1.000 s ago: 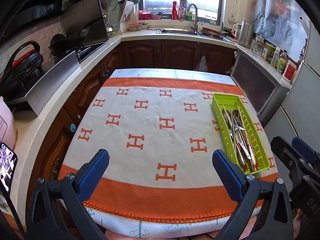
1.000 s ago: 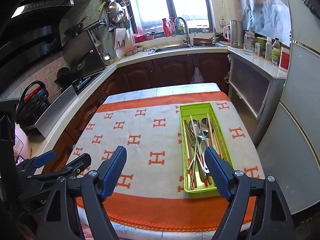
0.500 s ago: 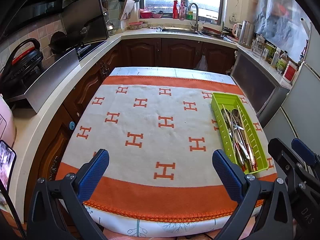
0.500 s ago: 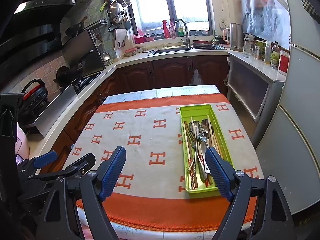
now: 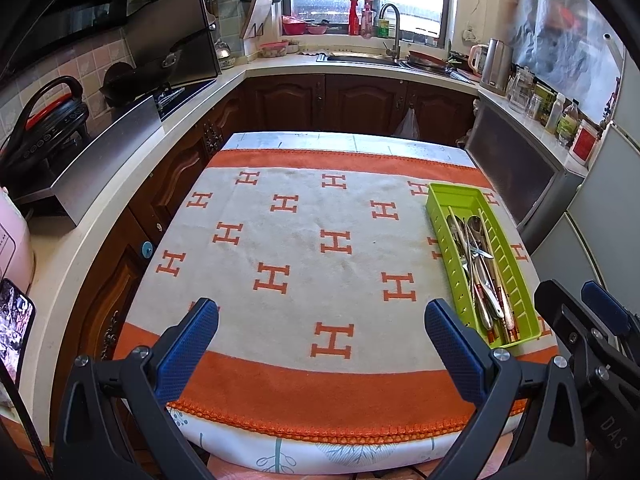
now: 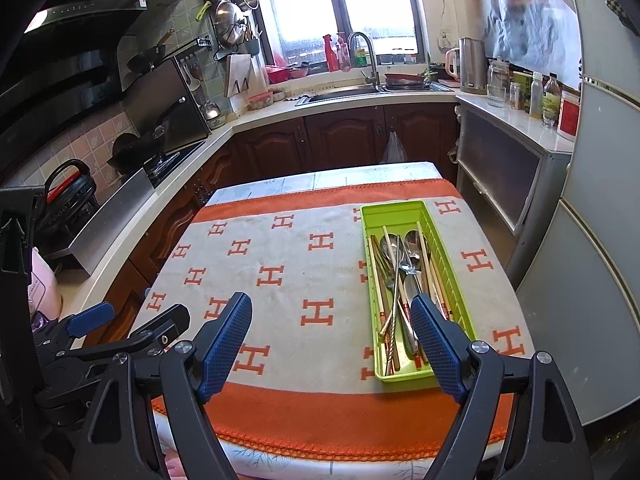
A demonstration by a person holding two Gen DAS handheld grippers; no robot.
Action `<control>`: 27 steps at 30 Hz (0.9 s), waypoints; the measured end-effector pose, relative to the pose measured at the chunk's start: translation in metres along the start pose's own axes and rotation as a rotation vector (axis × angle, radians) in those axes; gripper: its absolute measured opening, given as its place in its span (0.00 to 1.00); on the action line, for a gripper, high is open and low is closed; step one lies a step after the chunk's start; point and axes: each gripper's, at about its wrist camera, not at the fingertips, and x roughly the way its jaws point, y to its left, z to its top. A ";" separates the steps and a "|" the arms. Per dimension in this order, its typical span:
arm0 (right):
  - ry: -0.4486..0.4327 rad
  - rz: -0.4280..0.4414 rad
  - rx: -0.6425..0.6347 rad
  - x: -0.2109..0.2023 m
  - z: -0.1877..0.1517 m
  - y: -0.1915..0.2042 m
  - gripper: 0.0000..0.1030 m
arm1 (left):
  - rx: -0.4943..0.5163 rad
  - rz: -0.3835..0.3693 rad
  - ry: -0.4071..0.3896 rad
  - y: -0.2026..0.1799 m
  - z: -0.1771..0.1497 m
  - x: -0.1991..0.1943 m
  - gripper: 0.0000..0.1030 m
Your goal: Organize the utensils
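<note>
Left gripper raised slightly, utensils trayed

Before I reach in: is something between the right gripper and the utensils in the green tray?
Nothing visible blocks it. The right gripper is open, and only bare cloth lies before the green tray holding the utensils.

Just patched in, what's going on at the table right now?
A person holds two grippers over a table covered with an orange and white cloth. The left gripper and right gripper are both open and hold nothing. A green tray near the cloth's right side holds a jumble of spoons and chopsticks. The right gripper hovers at the tray's near end; nothing is grasped yet.
</note>
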 end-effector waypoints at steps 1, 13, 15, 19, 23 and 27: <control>0.001 0.000 0.002 0.003 -0.001 0.000 0.81 | 0.000 0.001 0.000 0.000 0.000 0.000 0.99; 0.006 0.003 0.008 0.005 -0.002 0.000 0.81 | 0.002 0.007 0.004 0.001 -0.001 0.001 0.99; 0.010 0.004 0.010 0.009 -0.004 0.001 0.81 | 0.002 0.009 0.005 0.002 -0.001 0.001 0.99; 0.011 0.004 0.012 0.010 -0.006 0.002 0.81 | 0.002 0.008 0.006 0.002 -0.001 0.001 0.99; 0.013 0.005 0.013 0.011 -0.006 0.002 0.81 | 0.002 0.009 0.006 0.002 -0.001 0.001 0.99; 0.012 0.005 0.013 0.011 -0.007 0.003 0.81 | 0.002 0.009 0.007 0.002 -0.001 0.001 0.99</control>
